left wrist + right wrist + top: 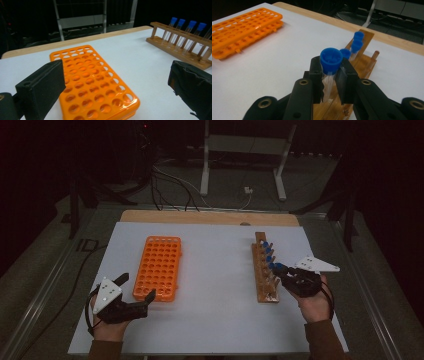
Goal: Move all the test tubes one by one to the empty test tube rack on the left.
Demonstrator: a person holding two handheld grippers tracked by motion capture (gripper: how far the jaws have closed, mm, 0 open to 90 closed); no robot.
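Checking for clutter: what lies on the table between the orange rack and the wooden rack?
Nothing: the high view shows bare white tabletop between the orange rack and wooden rack.

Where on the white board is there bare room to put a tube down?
Bare white board lies between the orange rack and the wooden rack, and along the near edge. It is crowded where the right gripper grips a blue-capped tube.
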